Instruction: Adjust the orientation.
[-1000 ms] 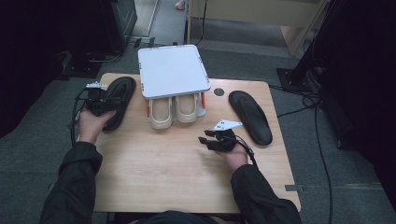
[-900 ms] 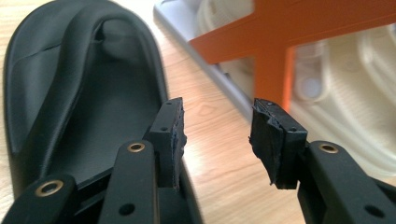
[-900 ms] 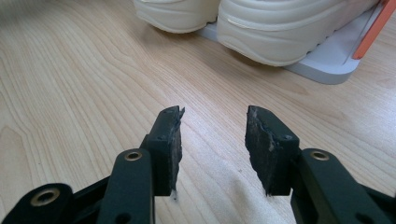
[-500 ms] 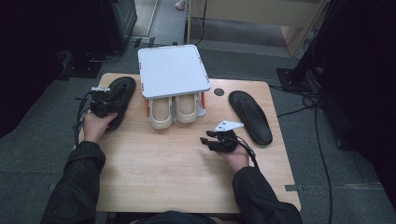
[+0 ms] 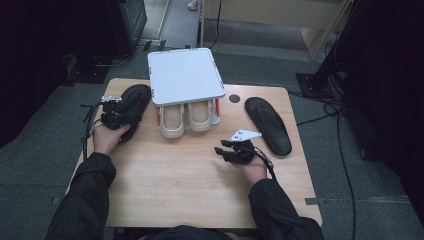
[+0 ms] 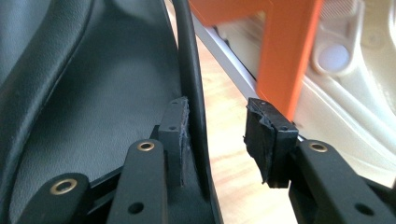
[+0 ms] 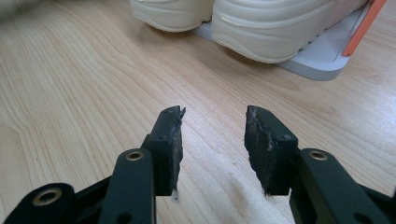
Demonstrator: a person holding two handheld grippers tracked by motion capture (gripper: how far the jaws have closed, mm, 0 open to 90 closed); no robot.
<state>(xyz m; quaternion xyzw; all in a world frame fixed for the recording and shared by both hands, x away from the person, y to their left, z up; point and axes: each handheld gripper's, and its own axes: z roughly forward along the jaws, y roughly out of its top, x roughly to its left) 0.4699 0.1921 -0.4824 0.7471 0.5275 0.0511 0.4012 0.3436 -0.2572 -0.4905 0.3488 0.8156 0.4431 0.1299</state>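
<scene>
I am working my left gripper [image 5: 114, 119] down onto the black insole [image 5: 131, 107] lying just left of the rack [image 5: 185, 75]. In the left gripper view my jaws are straddling the raised rim [image 6: 189, 84] of that insole: one pad [image 6: 173, 135] is sitting on the inside, against the rim, while the other pad [image 6: 271, 140] is standing apart from it over bare table, close to the rack's orange post [image 6: 286, 51]. The jaws have just been closing with the rim between them, but they are not clamping it; a clear gap is showing on the outer side.

I am holding my right gripper [image 5: 231, 150] low over the table [image 5: 170, 185], in front of the rack and to its right. Its jaws are standing released with nothing between them, pointing toward the cream shoes [image 7: 261, 23] sitting on the rack's lower shelf. A second insole [image 5: 269, 125] is lying right of the rack.
</scene>
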